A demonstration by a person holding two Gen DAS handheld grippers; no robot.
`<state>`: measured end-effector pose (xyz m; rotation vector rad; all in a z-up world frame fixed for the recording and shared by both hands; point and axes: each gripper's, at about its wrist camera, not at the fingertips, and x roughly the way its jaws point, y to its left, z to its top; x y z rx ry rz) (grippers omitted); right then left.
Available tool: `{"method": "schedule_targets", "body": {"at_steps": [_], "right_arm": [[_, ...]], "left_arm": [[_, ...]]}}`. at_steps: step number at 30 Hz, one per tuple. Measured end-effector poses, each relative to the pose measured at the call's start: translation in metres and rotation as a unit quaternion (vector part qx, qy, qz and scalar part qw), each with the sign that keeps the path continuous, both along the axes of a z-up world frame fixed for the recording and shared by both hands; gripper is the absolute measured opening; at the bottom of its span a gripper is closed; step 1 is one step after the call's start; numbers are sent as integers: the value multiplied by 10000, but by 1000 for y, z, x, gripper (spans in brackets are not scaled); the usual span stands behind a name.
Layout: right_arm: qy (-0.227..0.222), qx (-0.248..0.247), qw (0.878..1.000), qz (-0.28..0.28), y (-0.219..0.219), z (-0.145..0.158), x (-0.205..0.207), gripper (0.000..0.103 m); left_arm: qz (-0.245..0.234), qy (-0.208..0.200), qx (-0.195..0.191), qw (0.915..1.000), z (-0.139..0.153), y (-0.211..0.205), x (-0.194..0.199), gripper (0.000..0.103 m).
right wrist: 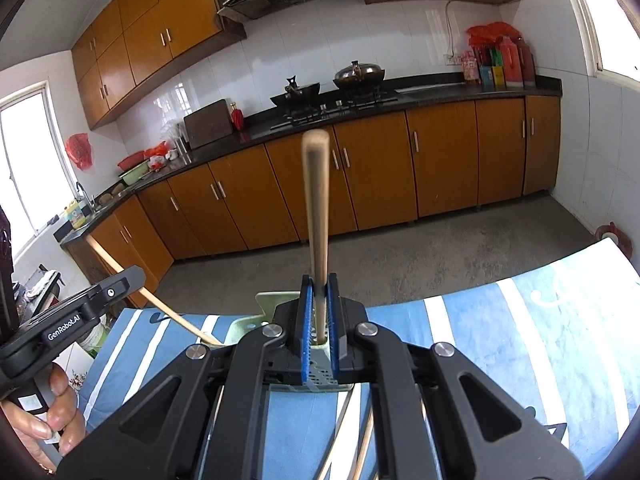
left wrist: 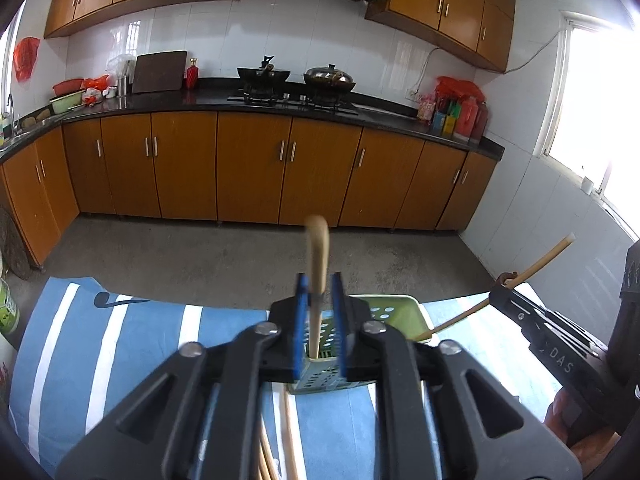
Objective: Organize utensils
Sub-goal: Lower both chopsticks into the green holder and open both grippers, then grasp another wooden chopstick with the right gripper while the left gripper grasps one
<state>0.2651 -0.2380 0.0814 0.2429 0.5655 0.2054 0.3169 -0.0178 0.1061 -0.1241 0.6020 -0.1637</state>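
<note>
A green perforated utensil holder [left wrist: 390, 314] stands on the blue-and-white striped cloth [left wrist: 120, 344]. My left gripper [left wrist: 320, 292] stands slightly open around a wooden chopstick [left wrist: 318, 264] whose lower end is in the holder; the gap on its right side is visible. My right gripper [right wrist: 319, 304] is shut on another wooden chopstick [right wrist: 316, 208], its lower end in the holder [right wrist: 276, 300]. Each gripper shows in the other's view, with its chopstick slanting down into the holder. More chopsticks [left wrist: 288, 436] lie on the cloth under the grippers.
The table's far edge drops to a concrete floor [left wrist: 240, 256]. Orange cabinets and a black counter with a stove and woks [left wrist: 296, 80] line the far wall. A window [left wrist: 600, 100] is on the right. Metal utensils [right wrist: 344, 432] lie on the cloth.
</note>
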Motion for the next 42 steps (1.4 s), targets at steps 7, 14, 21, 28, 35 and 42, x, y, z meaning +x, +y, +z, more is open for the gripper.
{"method": "schedule_targets", "body": {"at_steps": [7,14,21,28,35,42], "right_arm": [[-122,43,9998,-155,-18,7,-23,29],[48,-156,9983,-565,-52,-12,-58,29],[1234,-491,9904,-396,-55,-105,-65,29],[1795,-819,9803,-22,-19,-168,-76,29],[1790,-1021,9782,-242,-22,-178,-75,9],[1830,-862,9754,-876,-53,-178,-72,8]], "left_arm": [[175,-255,-5,9995,17,15,-23,37],[405,-421,31,9983,20,44,-69,41],[760,206,271,9965,-57,82,-104,42],[794,1101,122,9907,-140,95,-118,42],[493,1326,82,9899,-163,76,-123,41],[204,1505,193,9882,-178,51,-118,29]]}}
